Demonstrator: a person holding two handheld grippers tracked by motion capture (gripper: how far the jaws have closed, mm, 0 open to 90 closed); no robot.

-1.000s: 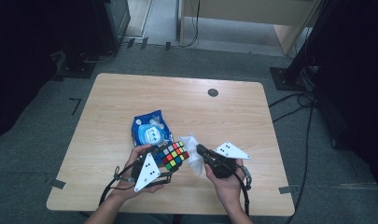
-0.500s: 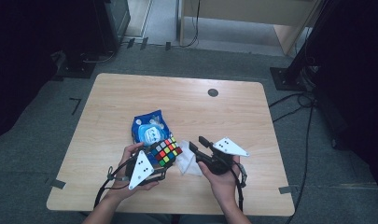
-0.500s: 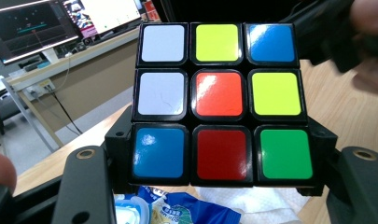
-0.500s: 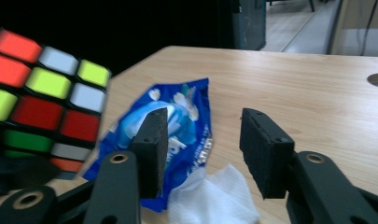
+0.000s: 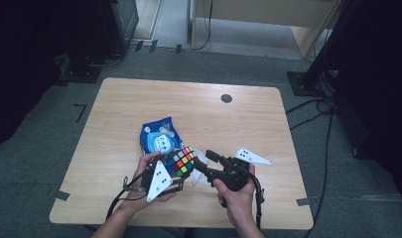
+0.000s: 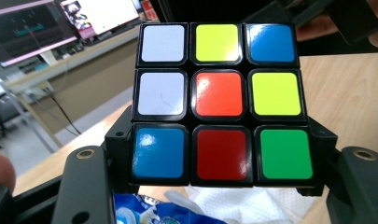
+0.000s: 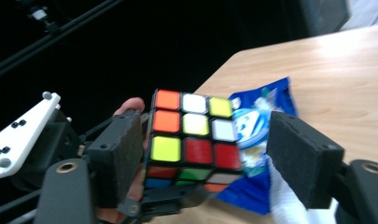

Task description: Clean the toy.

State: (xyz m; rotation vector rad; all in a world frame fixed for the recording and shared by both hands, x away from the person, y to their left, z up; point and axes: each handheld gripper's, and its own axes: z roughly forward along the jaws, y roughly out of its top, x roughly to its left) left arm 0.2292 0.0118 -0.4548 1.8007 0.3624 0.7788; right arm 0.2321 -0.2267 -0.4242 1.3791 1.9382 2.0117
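A Rubik's cube (image 5: 182,162) is held above the table's near edge, with my left gripper (image 5: 181,169) shut on its lower layer. In the left gripper view the cube (image 6: 219,100) stands upright between the black jaws of the left gripper (image 6: 219,156). My right gripper (image 5: 202,159) points at the cube from the right. Its jaws have just been opening. In the right gripper view the cube (image 7: 191,135) sits ahead between the spread pads of the right gripper (image 7: 207,156), close to the left pad and well apart from the right pad.
A blue snack packet (image 5: 159,138) lies on the wooden table (image 5: 238,119) just beyond the cube. A crumpled white tissue (image 5: 201,174) lies under the grippers. A small dark round cap (image 5: 226,98) sits far back. Floor, cables and stands surround the table.
The right gripper's jaws went from shut to wide apart. The left gripper keeps holding the cube in about the same place.
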